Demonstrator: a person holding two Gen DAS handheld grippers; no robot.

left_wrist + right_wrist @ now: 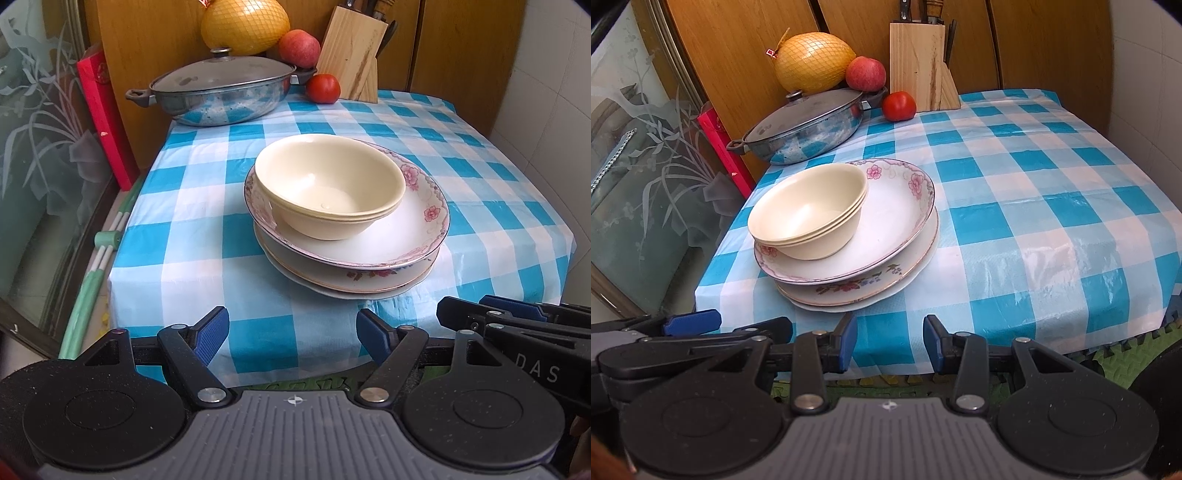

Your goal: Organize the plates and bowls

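Observation:
Nested cream bowls (328, 184) (809, 210) sit on a stack of floral plates (413, 240) (897, 229) on the blue checked tablecloth. The bowls sit toward the stack's left side. My left gripper (291, 332) is open and empty, held back from the table's near edge, in front of the stack. My right gripper (890, 339) is open and empty, also off the near edge, to the right of the stack. Each gripper shows at the edge of the other's view: the right one (517, 325) and the left one (690, 325).
At the back stand a lidded steel pan (221, 92) (809, 125), a netted pomelo (243, 26), an apple (299, 48), a tomato (322, 88) (898, 105) and a wooden knife block (351, 59) (918, 62). A red board (105, 118) leans at left. Green foam mat (1126, 362) lies below.

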